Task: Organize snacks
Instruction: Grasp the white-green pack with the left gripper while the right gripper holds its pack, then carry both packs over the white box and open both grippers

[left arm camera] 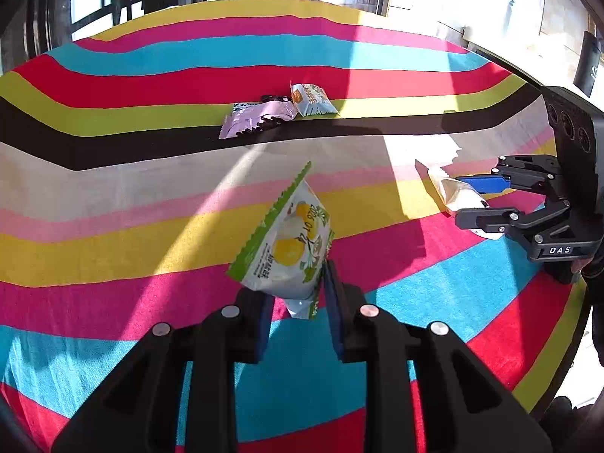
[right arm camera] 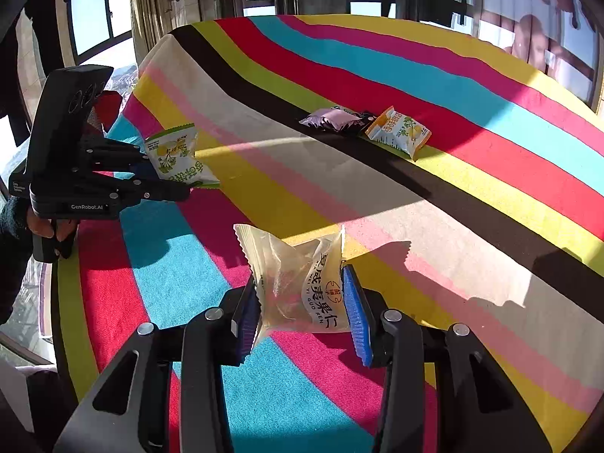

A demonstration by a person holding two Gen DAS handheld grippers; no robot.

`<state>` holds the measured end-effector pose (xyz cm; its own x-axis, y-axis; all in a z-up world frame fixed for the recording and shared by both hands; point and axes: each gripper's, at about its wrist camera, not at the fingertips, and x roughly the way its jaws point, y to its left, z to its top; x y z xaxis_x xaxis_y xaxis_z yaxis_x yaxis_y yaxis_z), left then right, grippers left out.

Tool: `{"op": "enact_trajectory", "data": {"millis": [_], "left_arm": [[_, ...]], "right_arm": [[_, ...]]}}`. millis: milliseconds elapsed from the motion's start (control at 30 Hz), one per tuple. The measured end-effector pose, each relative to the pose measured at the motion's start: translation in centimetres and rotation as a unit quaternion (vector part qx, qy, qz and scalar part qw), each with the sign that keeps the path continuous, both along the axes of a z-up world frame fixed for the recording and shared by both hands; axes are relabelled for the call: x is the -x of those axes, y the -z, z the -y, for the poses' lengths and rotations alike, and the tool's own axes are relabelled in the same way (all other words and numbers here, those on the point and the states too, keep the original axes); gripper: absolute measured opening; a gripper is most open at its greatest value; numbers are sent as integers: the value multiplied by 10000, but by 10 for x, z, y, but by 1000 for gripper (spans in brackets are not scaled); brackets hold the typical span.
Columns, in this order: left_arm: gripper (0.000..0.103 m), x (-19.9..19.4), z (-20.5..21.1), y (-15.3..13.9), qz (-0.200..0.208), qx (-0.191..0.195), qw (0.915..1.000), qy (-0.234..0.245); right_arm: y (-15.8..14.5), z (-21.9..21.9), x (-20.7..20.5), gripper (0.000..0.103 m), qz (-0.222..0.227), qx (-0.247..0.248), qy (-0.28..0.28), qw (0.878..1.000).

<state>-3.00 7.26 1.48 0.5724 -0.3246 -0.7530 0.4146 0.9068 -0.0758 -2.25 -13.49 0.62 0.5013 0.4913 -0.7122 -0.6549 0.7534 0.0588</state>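
Note:
My left gripper [left arm camera: 296,294] is shut on a green-and-white snack packet with yellow fruit print [left arm camera: 283,241] and holds it above the striped tablecloth; it also shows in the right wrist view [right arm camera: 175,156]. My right gripper [right arm camera: 300,302] is shut on a translucent beige nut packet [right arm camera: 298,283], also seen in the left wrist view [left arm camera: 458,194]. Farther back on the cloth lie a pink-purple packet [left arm camera: 256,119], a dark packet [left arm camera: 271,98] partly hidden behind it, and an orange-and-white packet [left arm camera: 311,100], grouped together and touching.
The table is covered by a multicoloured striped cloth [left arm camera: 151,226]. Its far edge meets windows and a wall. The left gripper body [right arm camera: 68,158] stands at the table's left edge in the right wrist view.

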Motion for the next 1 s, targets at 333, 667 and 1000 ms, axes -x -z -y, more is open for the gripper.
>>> {"op": "enact_trajectory", "data": {"millis": [333, 667, 1000], "left_arm": [[26, 46, -33, -4, 176, -50, 9974, -702], [27, 100, -83, -10, 373, 138, 9903, -1330], [28, 172, -152, 2, 311, 238, 9725, -2295]], "right_arm": [[-6, -46, 38, 41, 121, 16, -447, 9989], [-16, -109, 73, 41, 240, 72, -1130, 9933], [-27, -186, 113, 41, 340, 53, -2000, 9792]]}}
